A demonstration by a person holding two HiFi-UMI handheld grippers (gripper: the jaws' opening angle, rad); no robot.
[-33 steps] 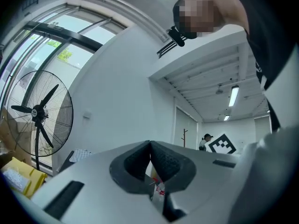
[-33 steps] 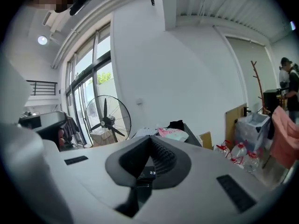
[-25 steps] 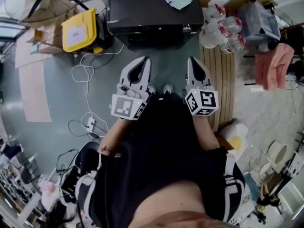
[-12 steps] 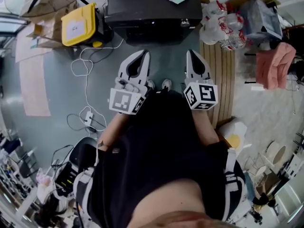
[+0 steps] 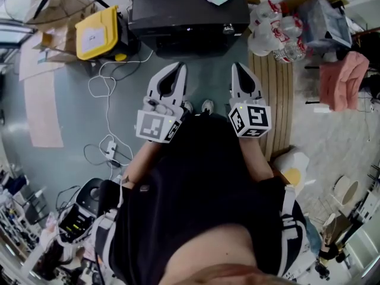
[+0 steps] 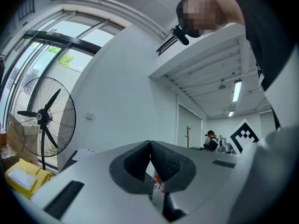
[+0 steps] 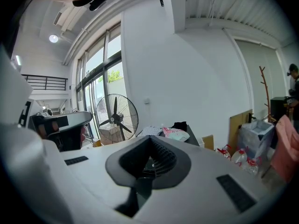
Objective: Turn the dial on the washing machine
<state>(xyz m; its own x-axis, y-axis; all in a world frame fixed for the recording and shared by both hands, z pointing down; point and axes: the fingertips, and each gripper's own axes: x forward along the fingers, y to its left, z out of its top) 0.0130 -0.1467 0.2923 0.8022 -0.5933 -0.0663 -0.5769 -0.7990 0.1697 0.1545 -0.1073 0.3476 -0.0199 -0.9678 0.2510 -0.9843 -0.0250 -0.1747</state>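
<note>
The black washing machine (image 5: 189, 10) stands on the floor ahead of me, at the top of the head view, with a small silver dial (image 5: 228, 29) near its front right corner. Cloth lies on its top. My left gripper (image 5: 178, 67) and right gripper (image 5: 237, 66) are held side by side in front of my body. Both point toward the machine, short of it and touching nothing. Each gripper's fingertips meet with nothing between them. In the right gripper view the machine's dark top (image 7: 192, 137) shows just beyond the shut right gripper (image 7: 150, 139). The left gripper (image 6: 150, 143) faces a white wall.
A yellow case (image 5: 98, 34) sits left of the machine. A white cable (image 5: 110, 94) runs to a power strip (image 5: 110, 149) on the floor. Wooden slats (image 5: 279, 94), packed water bottles (image 5: 273, 31) and a pink cloth (image 5: 338, 82) lie to the right. A standing fan (image 6: 44, 118) is at the left.
Both grippers have drifted a little forward toward the machine and then held still. Their jaws stayed shut throughout.
</note>
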